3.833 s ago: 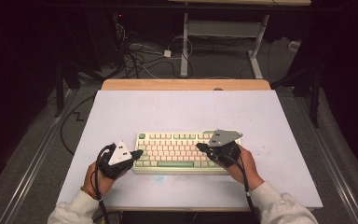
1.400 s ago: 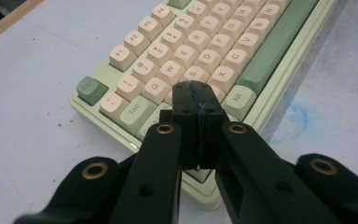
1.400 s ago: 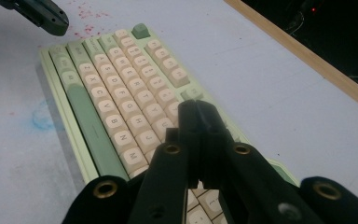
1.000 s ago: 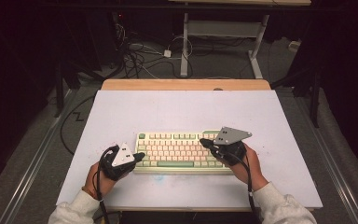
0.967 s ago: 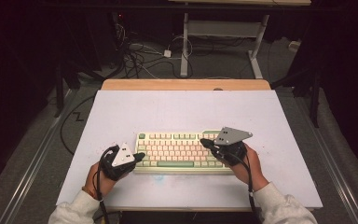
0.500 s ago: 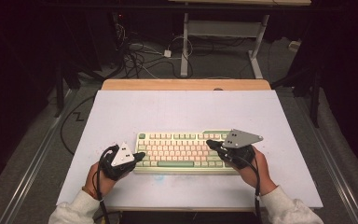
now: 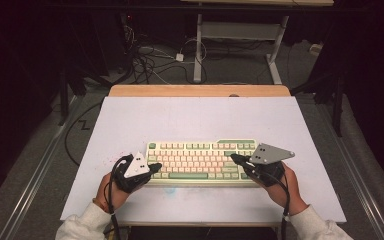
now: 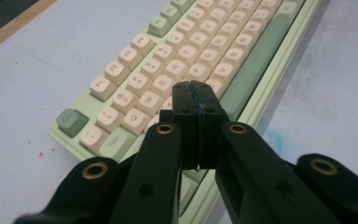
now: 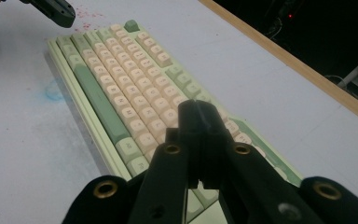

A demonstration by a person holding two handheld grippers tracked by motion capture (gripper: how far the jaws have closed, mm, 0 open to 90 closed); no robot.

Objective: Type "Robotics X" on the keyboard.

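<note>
While poised over the keyboard ends — left gripper and right gripper, both 2 clenched, empty.

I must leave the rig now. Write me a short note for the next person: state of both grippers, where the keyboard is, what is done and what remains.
Left gripper: jaws shut, holding nothing, poised over the left end of the keyboard, above the lower left keys.
Right gripper: jaws shut, holding nothing, over the right part of the key field.
Keyboard: lies flat on the white table, near the person's edge, long side across, spacebar toward the person.
Done: both grippers are in place over the keys, tips closed as if for pressing.
Left: the key presses themselves; whether either tip touches a key now cannot be told, nor which keys were pressed.
</note>
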